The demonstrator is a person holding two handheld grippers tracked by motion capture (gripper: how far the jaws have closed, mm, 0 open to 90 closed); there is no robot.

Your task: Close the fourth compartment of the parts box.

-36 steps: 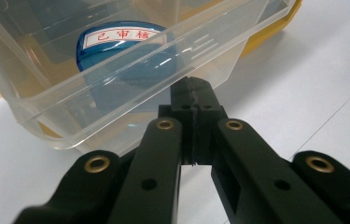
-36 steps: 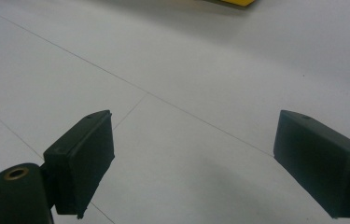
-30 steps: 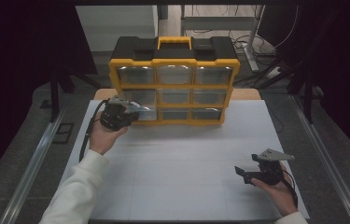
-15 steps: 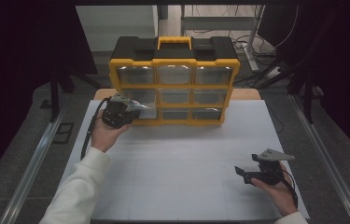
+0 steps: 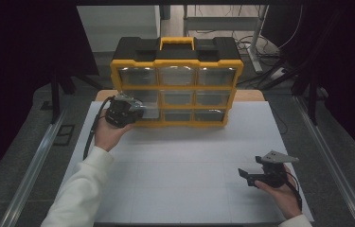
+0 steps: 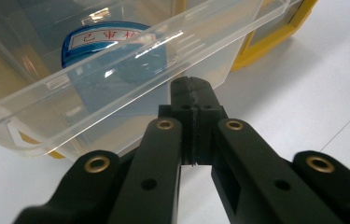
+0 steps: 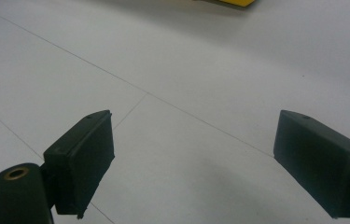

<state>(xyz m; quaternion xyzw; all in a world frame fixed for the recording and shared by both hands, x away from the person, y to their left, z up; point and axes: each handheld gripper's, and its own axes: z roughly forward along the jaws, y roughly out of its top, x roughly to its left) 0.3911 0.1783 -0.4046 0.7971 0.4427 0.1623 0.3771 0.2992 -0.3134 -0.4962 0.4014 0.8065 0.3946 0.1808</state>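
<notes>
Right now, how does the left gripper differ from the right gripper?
The left gripper has its jaws shut at the rim of the clear drawer; the right gripper stands open over the bare white table. The left is at the yellow organizer; the right is far from it. Both are black.

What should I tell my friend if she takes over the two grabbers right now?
Left hand-held gripper: jaws shut, tips at the front lip of a clear drawer; whether they pinch the lip is hard to tell. This drawer sits at the left side of the yellow organizer, pulled partly out.
Inside the drawer lies a blue round thing with a white label.
Right hand-held gripper: jaws open, empty, over the white table at the near right.
Done: drawer partly out.
Left, probably: pull the drawer out further or reach the blue thing; the free gripper could help.
</notes>
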